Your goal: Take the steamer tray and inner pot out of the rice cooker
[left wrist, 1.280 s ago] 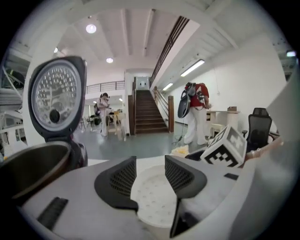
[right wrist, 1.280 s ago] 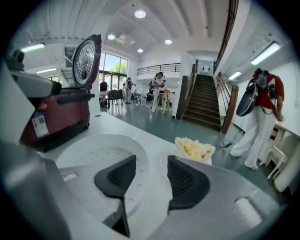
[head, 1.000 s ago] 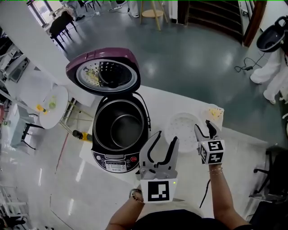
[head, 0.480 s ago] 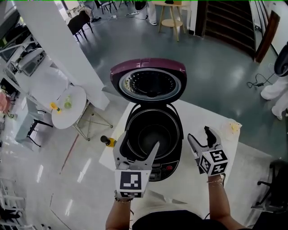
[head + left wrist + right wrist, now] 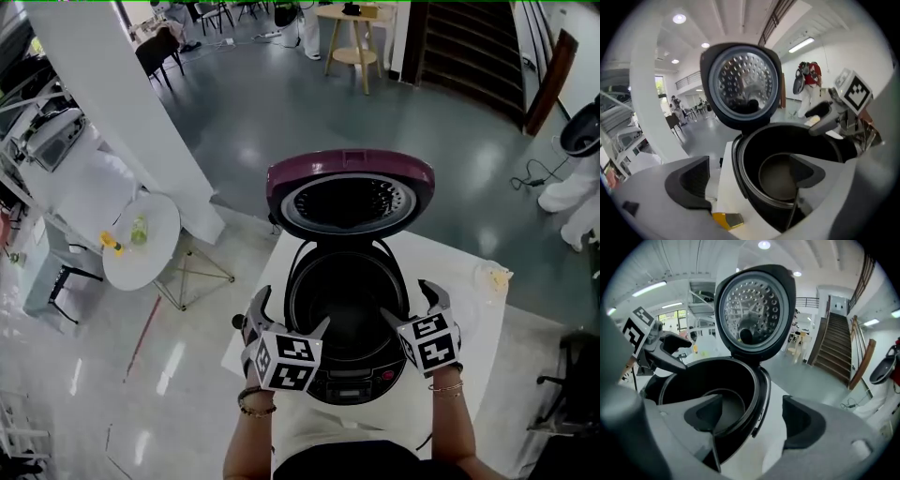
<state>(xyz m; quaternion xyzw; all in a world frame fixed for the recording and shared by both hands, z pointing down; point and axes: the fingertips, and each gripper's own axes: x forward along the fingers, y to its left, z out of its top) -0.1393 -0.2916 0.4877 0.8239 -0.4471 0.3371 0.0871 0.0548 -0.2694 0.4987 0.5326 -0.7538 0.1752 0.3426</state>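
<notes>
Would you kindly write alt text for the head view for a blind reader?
Seen from above, a rice cooker stands on a white table with its purple lid raised and the dark inner pot inside. The left gripper and right gripper, their jaws just opened wide, straddle its rim on either side without pressing on it.

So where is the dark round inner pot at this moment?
In the head view, the dark round inner pot sits inside the open rice cooker at centre, on the white table, just below the raised purple lid.
</notes>
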